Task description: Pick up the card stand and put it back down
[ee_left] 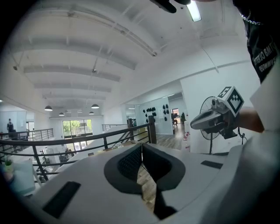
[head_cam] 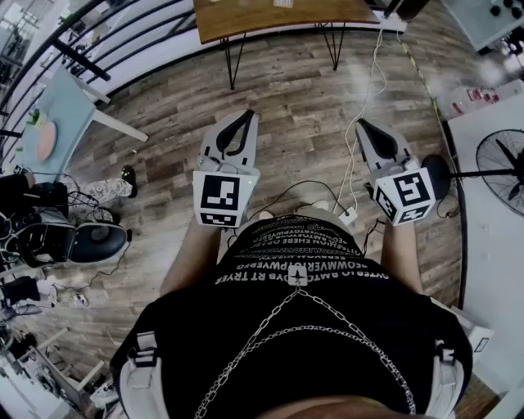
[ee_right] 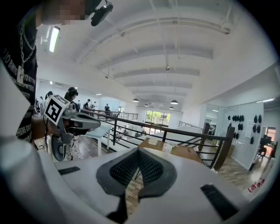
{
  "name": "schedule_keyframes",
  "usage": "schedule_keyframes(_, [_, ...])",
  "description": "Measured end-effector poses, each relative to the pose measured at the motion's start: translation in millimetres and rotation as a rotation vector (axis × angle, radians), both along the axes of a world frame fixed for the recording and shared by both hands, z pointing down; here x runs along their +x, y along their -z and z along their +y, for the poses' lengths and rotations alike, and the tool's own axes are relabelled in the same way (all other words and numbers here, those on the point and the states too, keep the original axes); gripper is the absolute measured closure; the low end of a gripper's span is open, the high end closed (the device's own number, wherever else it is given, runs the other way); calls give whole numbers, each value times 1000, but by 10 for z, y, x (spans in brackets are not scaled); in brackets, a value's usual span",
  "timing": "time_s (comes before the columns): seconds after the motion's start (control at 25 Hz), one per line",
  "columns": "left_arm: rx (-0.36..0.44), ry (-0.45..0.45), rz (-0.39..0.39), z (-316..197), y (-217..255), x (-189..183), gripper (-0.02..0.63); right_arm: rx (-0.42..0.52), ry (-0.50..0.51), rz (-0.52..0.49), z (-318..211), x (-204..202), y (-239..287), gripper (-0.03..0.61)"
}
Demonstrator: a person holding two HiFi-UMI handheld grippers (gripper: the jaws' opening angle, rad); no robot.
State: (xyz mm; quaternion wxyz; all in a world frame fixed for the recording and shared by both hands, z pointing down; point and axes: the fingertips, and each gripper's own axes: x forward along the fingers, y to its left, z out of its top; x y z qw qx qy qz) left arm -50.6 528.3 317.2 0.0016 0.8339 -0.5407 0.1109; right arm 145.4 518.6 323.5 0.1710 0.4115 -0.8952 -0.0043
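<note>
Card stand, and I can't pick it out for sure: the only candidates are two small pale things (ee_right: pixel 152 140) lying on the wooden table (head_cam: pixel 278 20), too small to name. That table has a warm brown top on thin black hairpin legs, and it sits at the far side of the floor (head_cam: pixel 295 82), well apart from both tools.

Left gripper (head_cam: pixel 243 114) is held out over the grey-brown planks, its white shells closed tip to tip, the dark ribbed pads (ee_left: pixel 129 164) meeting with nothing between them. Right gripper (head_cam: pixel 361 123) is the same: jaws together, empty, pointing a little below level towards the table. Each carries a cube (head_cam: pixel 225 196) with black-and-white square markers at its back end.

A white cable (head_cam: pixel 370 90) snakes down from the table's right corner across the boards. At the right stands a black round-caged fan (head_cam: pixel 499 164). Off to the left is a light blue table (head_cam: pixel 70 102) with a pink disc (head_cam: pixel 45 139) on it, beside a black railing (head_cam: pixel 98 41). White lettering runs across the person's black shirt (head_cam: pixel 295 270); it's upside down, and I can't read it cleanly.
</note>
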Motion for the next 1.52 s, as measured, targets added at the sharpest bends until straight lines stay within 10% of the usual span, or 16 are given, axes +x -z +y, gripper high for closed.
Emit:
schedule_keyframes(0.84, [-56, 69, 80, 352, -317, -592, 584, -56, 10, -55, 246, -216, -37, 563])
schedule_keyframes(1.52, [-91, 73, 39, -269, -391, -40, 584, -126, 19, -142, -396, 241, -347, 563])
